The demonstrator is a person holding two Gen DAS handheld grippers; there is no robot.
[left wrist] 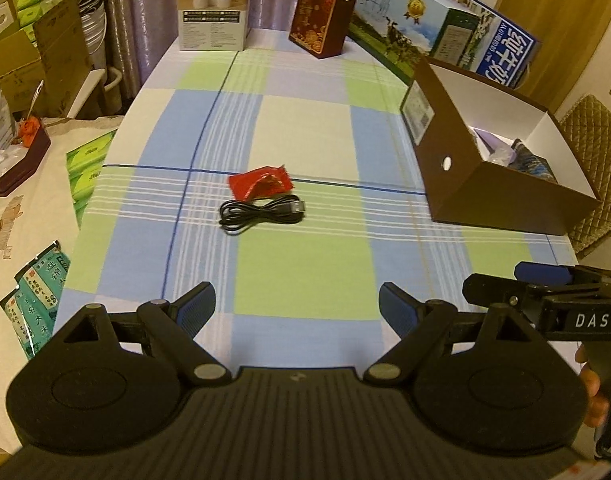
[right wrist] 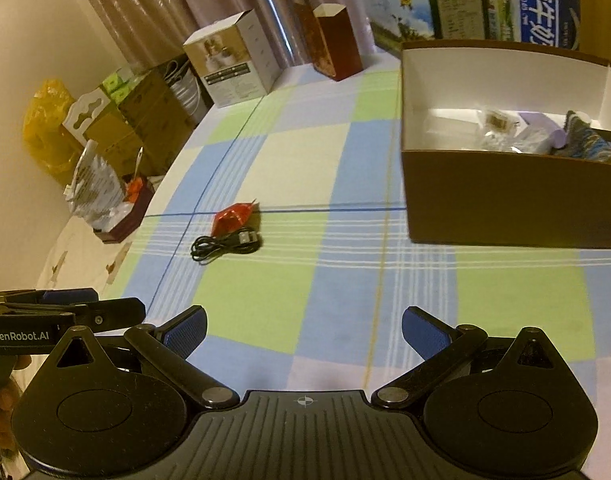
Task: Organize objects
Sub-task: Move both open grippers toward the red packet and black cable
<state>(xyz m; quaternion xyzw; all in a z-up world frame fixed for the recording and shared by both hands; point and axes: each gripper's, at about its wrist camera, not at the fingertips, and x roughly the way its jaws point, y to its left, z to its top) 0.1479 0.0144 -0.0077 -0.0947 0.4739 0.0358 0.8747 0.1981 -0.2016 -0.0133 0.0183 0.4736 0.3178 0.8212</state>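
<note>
The left claw (left wrist: pixel 296 307) is hovering wide open and empty over the near edge of the checked blue-and-green cloth covering the desk (left wrist: pixel 305 128). Ahead of it, a coiled black USB cable (left wrist: pixel 261 211) is lying just in front of a crinkled red foil packet (left wrist: pixel 260 185). The right claw (right wrist: pixel 304 330) is likewise spreading open, holding nothing. Farther right, an open brown cardboard box (right wrist: pixel 505 208) is sitting with small items inside.

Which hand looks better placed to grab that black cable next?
Probably the left. The left gripper is open and points almost straight at the black cable; from the right gripper, also open, the cable lies off to its left side.
</note>
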